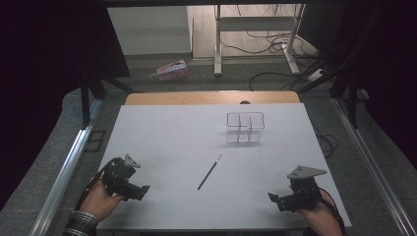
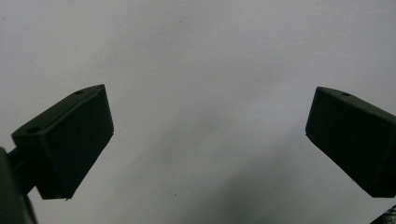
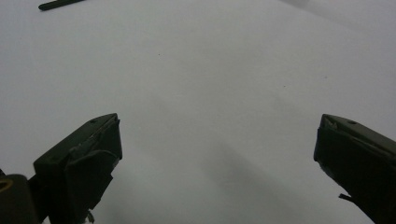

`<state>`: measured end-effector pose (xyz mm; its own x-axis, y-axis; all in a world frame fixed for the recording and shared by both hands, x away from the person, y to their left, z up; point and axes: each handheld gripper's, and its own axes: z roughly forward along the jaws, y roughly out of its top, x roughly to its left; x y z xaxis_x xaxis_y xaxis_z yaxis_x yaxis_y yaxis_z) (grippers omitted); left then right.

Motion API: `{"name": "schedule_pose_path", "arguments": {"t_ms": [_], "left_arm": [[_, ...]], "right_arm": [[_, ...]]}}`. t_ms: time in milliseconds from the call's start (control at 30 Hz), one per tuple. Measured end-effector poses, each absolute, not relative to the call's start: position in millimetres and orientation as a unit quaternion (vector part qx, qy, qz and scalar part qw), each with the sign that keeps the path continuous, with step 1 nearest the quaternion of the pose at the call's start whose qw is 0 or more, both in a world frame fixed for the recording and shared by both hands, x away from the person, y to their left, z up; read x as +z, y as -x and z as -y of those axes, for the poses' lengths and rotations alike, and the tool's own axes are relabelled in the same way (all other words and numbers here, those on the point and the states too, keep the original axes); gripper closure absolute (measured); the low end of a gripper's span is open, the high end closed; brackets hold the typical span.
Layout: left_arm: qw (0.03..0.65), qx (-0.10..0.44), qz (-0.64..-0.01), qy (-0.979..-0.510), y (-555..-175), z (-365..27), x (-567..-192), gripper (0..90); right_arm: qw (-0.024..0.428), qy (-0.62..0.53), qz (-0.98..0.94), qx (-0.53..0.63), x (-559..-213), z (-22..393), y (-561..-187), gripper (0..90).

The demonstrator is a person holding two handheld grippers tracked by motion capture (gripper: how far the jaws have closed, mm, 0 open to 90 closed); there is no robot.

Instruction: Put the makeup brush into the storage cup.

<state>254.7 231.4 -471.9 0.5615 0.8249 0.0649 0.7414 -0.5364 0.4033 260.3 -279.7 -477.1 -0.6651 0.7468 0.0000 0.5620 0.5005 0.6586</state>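
Observation:
A thin dark pen (image 1: 209, 172) lies slantwise near the middle of the white table top (image 1: 172, 137). Behind it to the right stands a clear plastic organizer (image 1: 245, 127) with several compartments, upright. My left gripper (image 1: 142, 191) rests near the front left edge, held by a hand, and its jaws stand wide apart over bare white surface (image 2: 205, 116). My right gripper (image 1: 273, 199) sits at the front right and is also open with nothing between its jaws (image 3: 215, 149). One end of the pen (image 3: 60, 4) shows at the top left of the right gripper view.
A strip of bare wood (image 1: 211, 97) runs along the table's far edge. Beyond it on the floor lie a pink box (image 1: 170, 70), a white desk frame (image 1: 255, 34) and loose cables (image 1: 275, 44). Metal rails (image 1: 64, 172) flank the table on both sides.

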Motion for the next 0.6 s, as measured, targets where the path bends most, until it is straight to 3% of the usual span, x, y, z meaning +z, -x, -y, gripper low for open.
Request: {"name": "schedule_pose_path", "arguments": {"t_ms": [600], "left_arm": [[0.173, 0.121, -0.430, -0.878, -269, -199, -471, 0.6]], "right_arm": [[0.142, -0.383, -0.855, 0.319, -478, 280, -261, 1.3]]}}
